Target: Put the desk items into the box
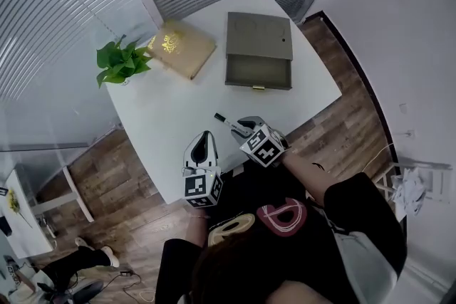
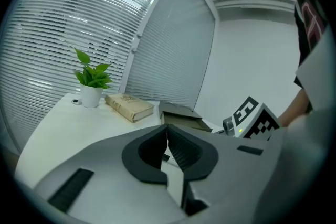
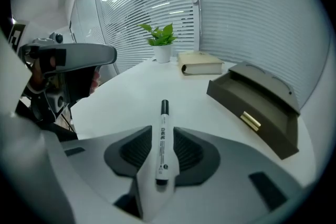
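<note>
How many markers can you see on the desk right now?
1. The marker lies on the desk near its front edge, between the open jaws of the right tool. Part of the inside of the box is hidden.

We take this for an office: a white desk (image 1: 178, 117) stands in a corner walled by glass panels (image 2: 173, 44) and slatted blinds (image 1: 64, 3). A potted plant (image 1: 121, 62) and a hardback book (image 1: 179, 48) sit on it, and wood-look planks (image 1: 114, 167) cover the floor.
</note>
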